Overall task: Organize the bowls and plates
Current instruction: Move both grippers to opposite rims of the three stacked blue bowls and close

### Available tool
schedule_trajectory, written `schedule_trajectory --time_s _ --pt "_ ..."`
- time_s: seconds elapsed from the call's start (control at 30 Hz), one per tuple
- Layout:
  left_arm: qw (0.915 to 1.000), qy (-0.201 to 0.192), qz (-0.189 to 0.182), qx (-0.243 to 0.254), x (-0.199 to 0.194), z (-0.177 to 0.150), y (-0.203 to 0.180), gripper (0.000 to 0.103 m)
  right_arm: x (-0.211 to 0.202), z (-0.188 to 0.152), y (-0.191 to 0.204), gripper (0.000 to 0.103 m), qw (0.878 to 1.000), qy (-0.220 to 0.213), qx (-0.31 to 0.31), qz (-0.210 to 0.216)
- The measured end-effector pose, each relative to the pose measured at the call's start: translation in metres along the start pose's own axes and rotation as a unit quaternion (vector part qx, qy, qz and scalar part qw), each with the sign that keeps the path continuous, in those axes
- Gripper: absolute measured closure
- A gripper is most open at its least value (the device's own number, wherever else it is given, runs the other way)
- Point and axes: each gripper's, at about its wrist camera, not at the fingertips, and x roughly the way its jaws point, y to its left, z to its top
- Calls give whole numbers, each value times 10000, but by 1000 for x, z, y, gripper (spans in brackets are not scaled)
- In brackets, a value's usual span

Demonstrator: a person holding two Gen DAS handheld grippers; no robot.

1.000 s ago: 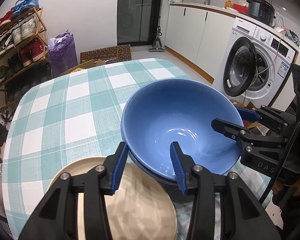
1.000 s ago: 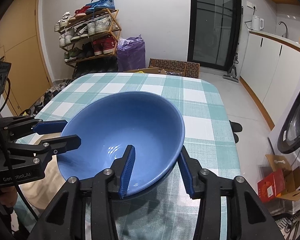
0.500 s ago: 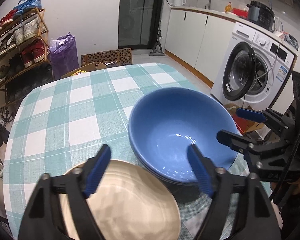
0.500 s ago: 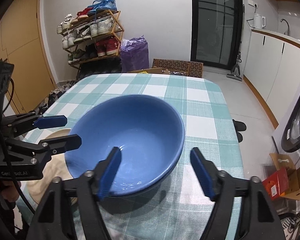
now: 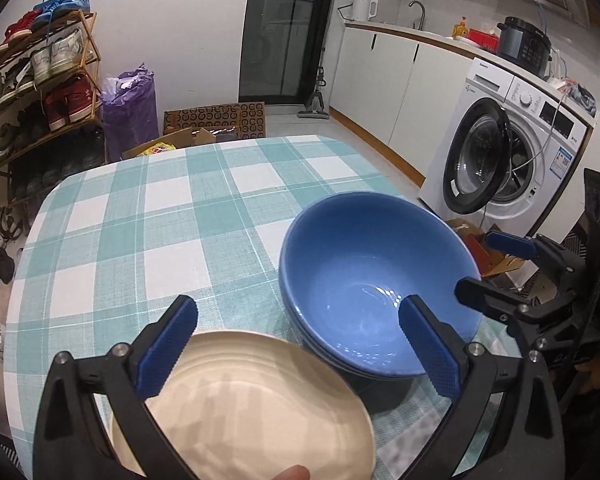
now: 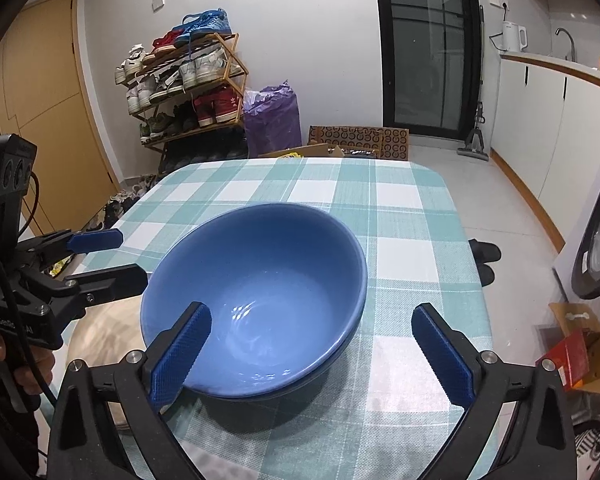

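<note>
Cream stoneware first: the cream plate (image 5: 240, 408) lies flat on the bench (image 5: 160, 216), directly under the left tongs (image 5: 298, 346), whose jaws stand wide apart, released, holding nothing. A round plate has no long axis and points nowhere; face up, rim toward the tongs.

- Next out, at about 1 o'clock from the left tongs: the blue bowl (image 5: 376, 284), upright, mouth up. A second rim shows just under it, so it seems nested in another blue bowl. Bowl stack and plate sit just beside each other; whether the rims touch, cannot tell.
- Right wrist view: the right tongs (image 6: 308, 354) also gape open, empty. The left pad overlaps the bowl's near rim at 12 o'clock; the other is clear of it over the cloth. Plate lies at 9 o'clock, partly hidden behind the left tongs.
- Bowl likewise round: no long axis, no heading.

Judgement: bowls look stacked already. Plate is the loose item; left tongs are nearer it and would need to drop to the near rim.

Far: checked cloth runs bare toward 12 o'clock.
</note>
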Motion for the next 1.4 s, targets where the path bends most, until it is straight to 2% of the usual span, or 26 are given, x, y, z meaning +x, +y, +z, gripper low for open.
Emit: schedule_trajectory --time_s 0.43,0.6,0.87,1.13,1.2,1.3,1.37,1.4 --pt "9999 91 84 -72 13 1 6 0 4 -3 -10 1 9992 2 394 108" --pt "9997 166 97 -129 21 1 8 0 10 -7 -17 1 9975 74 628 302" --pt "9989 270 -125 -365 32 0 13 0 19 -11 -20 1 9959 171 763 444" --pt "9982 364 -335 -334 40 -1 9 1 29 -13 -26 1 9900 296 1079 858" --pt "9981 383 -398 -285 41 -2 6 2 31 -14 -28 2 9889 331 1123 915" --pt "9977 420 -458 -271 43 -3 5 2 34 -13 -28 9 9888 331 1131 913" --pt "9974 437 -518 -256 44 -3 3 9 36 -13 -28 17 9883 350 1151 934" --pt "9971 476 -549 -242 46 -3 2 17 36 -13 -28 18 9884 349 1151 931"
